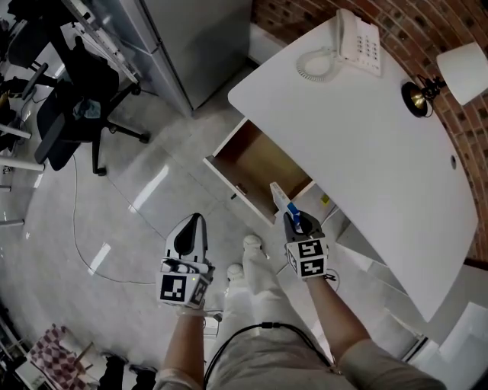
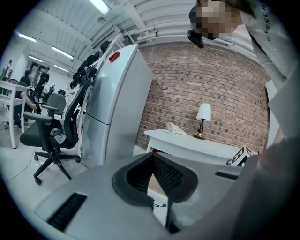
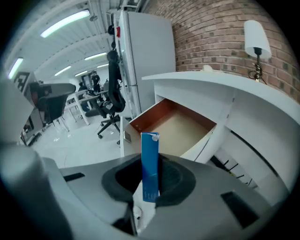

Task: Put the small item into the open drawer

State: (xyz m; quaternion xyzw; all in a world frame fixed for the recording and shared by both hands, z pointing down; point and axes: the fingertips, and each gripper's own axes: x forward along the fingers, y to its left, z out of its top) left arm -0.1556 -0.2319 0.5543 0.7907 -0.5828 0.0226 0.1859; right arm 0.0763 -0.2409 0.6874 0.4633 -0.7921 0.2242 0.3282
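The right gripper (image 1: 296,223) clamped a slim blue box (image 3: 150,161) upright, tilted down toward the open drawer (image 3: 187,129) just beyond, seemingly to drop it in. The left gripper (image 1: 195,223), jaws together and empty, hung aside.

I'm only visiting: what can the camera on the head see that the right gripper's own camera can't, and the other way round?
Only the head view: the person's forearms and shoes, a cable across the floor, and the marker cube on the right gripper, all from above.
Only the right gripper view: the ceiling lights, and a close look at the jaws pressed on the blue box.
Both: that box, the open drawer, the white desk, the lamp, the brick wall and an office chair.
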